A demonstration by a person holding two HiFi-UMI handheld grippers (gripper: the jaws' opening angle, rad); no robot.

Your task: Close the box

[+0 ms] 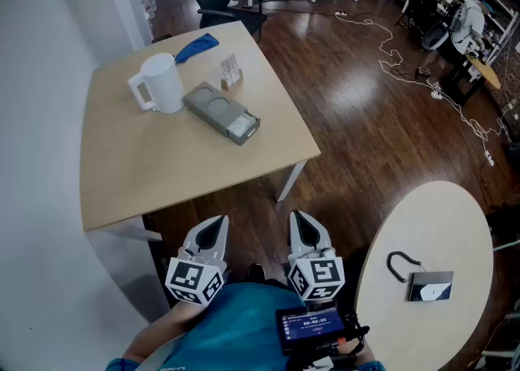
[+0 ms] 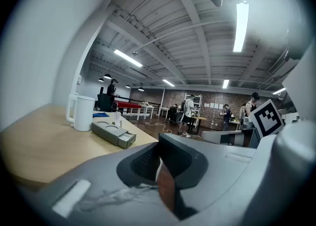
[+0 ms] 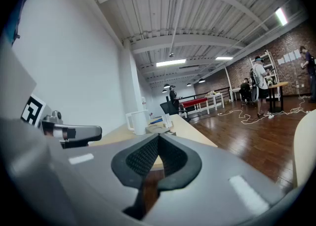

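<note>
A flat grey box (image 1: 221, 113) lies on the square wooden table (image 1: 146, 166), its drawer (image 1: 242, 127) pulled part way out at the near right end. The same box (image 2: 112, 133) appears far ahead in the left gripper view, and small beside the jug in the right gripper view (image 3: 159, 128). Both grippers hang low by the person's body, short of the table's near edge. My left gripper (image 1: 214, 224) is shut and empty. My right gripper (image 1: 299, 221) is shut and empty too.
A white jug (image 1: 160, 83) stands just left of the box, with a blue cloth (image 1: 195, 47) and a small card stand (image 1: 231, 71) behind it. A round table (image 1: 455, 223) at the right carries a badge with a lanyard (image 1: 422, 282). Dark wooden floor (image 1: 357, 118) lies between.
</note>
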